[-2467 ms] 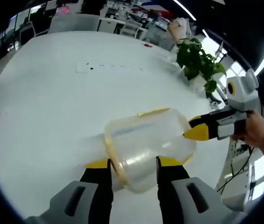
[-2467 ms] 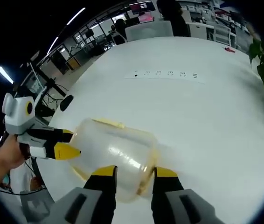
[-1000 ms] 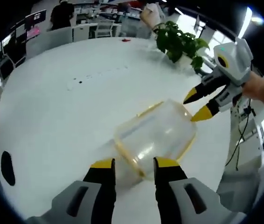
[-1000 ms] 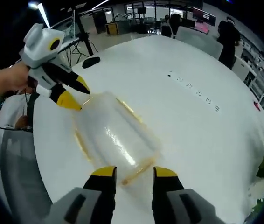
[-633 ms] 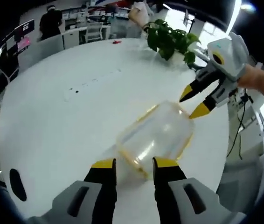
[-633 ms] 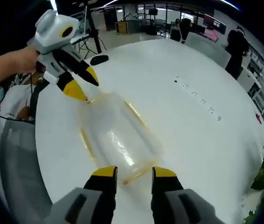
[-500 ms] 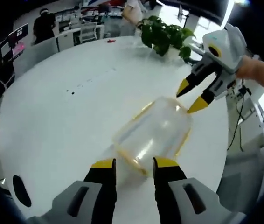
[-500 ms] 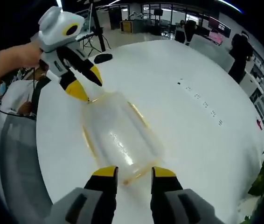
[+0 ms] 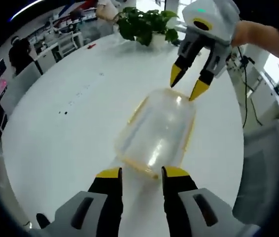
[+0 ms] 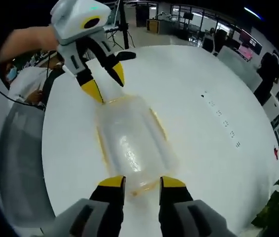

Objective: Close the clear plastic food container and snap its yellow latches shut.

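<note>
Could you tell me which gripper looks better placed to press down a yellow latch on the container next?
Hard to separate: the left gripper and right gripper each straddle one short end of the container, jaws open. Each could take the latch at its own end.

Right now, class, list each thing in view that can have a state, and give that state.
Container: lid on, lying on the table.
Left tool: open, at the container's near end.
Right tool: open, at the opposite end.
Latches: state not clear.
</note>
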